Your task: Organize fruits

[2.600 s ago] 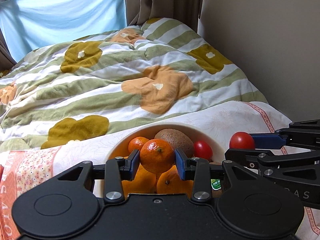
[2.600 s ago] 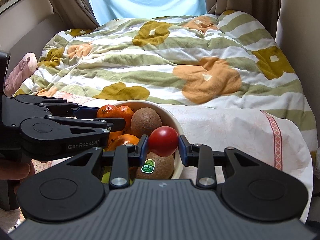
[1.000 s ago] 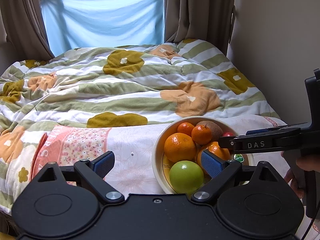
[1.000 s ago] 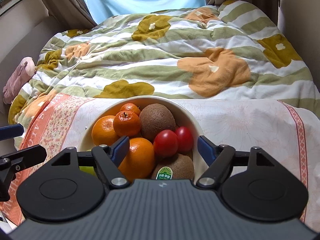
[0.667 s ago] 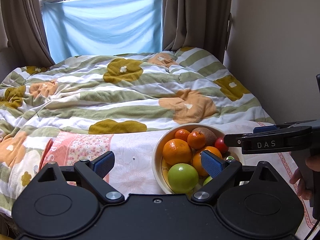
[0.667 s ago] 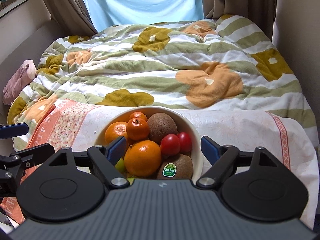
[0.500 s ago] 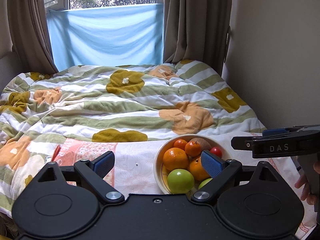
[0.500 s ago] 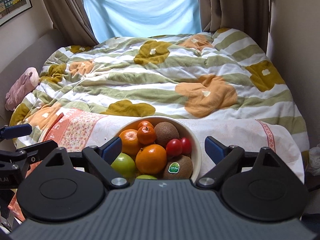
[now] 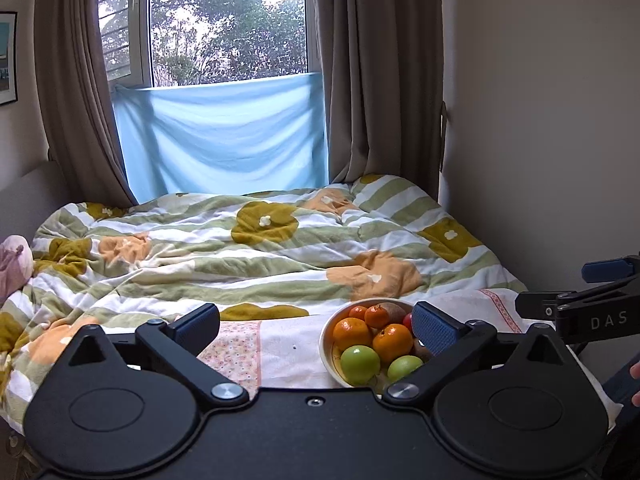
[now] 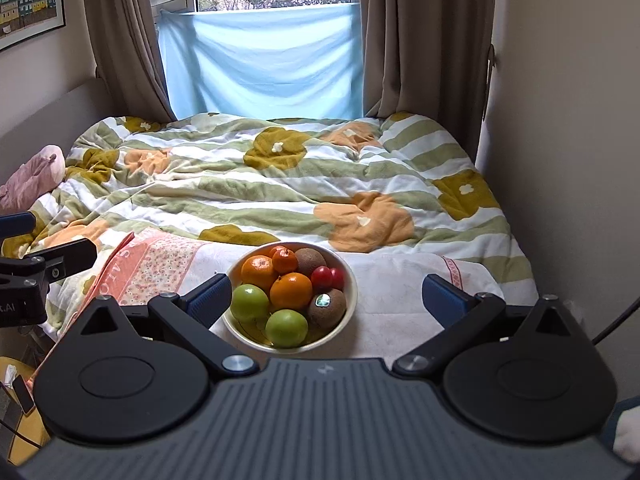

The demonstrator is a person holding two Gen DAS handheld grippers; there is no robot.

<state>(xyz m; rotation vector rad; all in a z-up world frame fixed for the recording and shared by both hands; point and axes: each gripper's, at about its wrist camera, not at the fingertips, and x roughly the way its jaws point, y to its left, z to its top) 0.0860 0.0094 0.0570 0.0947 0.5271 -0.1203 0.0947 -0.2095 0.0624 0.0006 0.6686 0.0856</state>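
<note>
Fruit fills a cream bowl (image 10: 352, 280) that sits on a white cloth (image 10: 392, 300) spread over the foot of the bed (image 10: 280, 168). In the right wrist view the bowl lies between the tips of the right tongs (image 10: 326, 294), well beyond them and touched by neither. At the bowl's 6 o'clock rests one green apple (image 10: 286, 328), with a second green apple (image 10: 249, 303) at 9 o'clock. A large orange (image 10: 291, 291) sits at the centre, another orange (image 10: 258, 269) at 10 o'clock, and a small mandarin (image 10: 285, 261) at 12 o'clock. One kiwi (image 10: 311, 261) lies at 1 o'clock; a stickered kiwi (image 10: 327, 307) lies at 4 o'clock. Two red tomatoes (image 10: 328, 278) press together at 3 o'clock.

Both tongs are released and empty. The right tongs stand spread wide with nothing between the blue pads (image 10: 444, 294). The left tongs (image 9: 316, 326) are opening, also with nothing between them; in their own view the bowl (image 9: 328, 344) appears near 4 o'clock, partly hidden behind the right-hand pad (image 9: 434, 328).

A pink floral cloth (image 10: 160, 268) lies just beside the white one at 9 o'clock from the bowl. The striped, flowered duvet (image 10: 304, 184) covers the bed toward 12 o'clock, where a blue sheet (image 10: 264, 60) hangs across the window (image 9: 228, 20) between brown curtains (image 10: 124, 40). A pink soft toy (image 10: 32, 176) lies at the bed's 9 o'clock edge.
</note>
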